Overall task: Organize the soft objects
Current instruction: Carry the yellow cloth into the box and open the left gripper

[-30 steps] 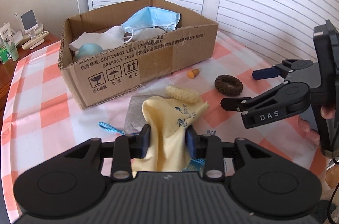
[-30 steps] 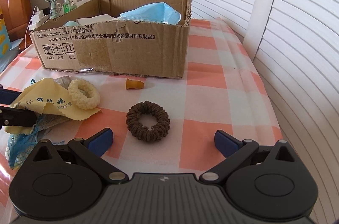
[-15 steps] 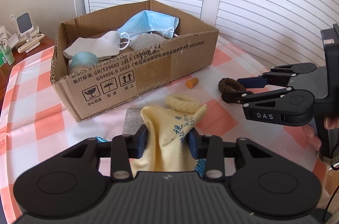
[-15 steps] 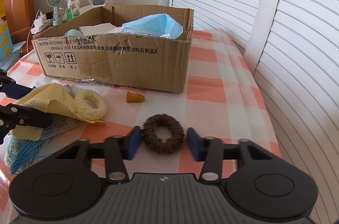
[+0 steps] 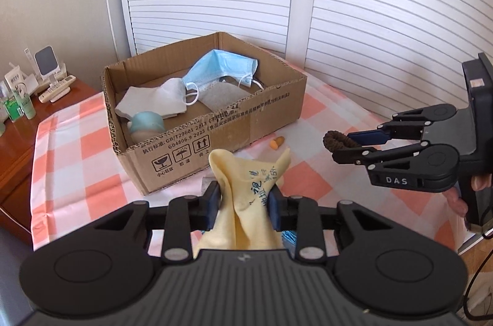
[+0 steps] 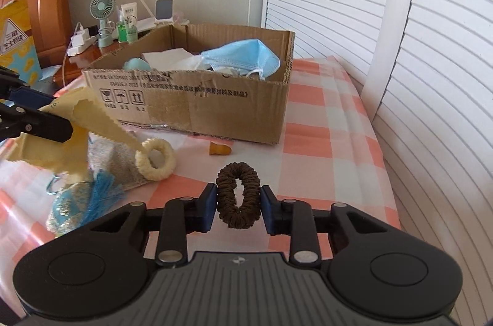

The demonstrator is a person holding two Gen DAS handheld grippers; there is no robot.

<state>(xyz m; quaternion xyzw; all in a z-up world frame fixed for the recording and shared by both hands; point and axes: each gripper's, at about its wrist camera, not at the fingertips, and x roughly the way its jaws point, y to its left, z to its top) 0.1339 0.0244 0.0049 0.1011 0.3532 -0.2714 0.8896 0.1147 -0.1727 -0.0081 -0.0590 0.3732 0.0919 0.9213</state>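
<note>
My left gripper [image 5: 245, 204] is shut on a yellow cloth [image 5: 246, 181] and holds it lifted above the checked tablecloth, in front of the cardboard box [image 5: 215, 141]. My right gripper [image 6: 238, 204] is shut on a brown scrunchie [image 6: 238, 195] and holds it off the table; it shows at the right of the left wrist view [image 5: 348, 145]. The box [image 6: 215, 97] holds a blue face mask [image 5: 222, 71], a white mask [image 5: 154, 102] and a pale blue round object [image 5: 146, 124]. The cloth's corner touches a cream scrunchie [image 6: 155, 154].
An orange earplug [image 6: 219, 149] lies in front of the box. A grey cloth [image 6: 120, 156] and a blue tasselled pouch [image 6: 80, 199] lie at the left. A fan [image 6: 103, 17], bottles and a phone stand sit on the wooden side table behind. Slatted white doors stand at the right.
Both grippers rose from the table. The left lifted the yellow cloth higher. The right closed on the brown scrunchie and picked it up.
</note>
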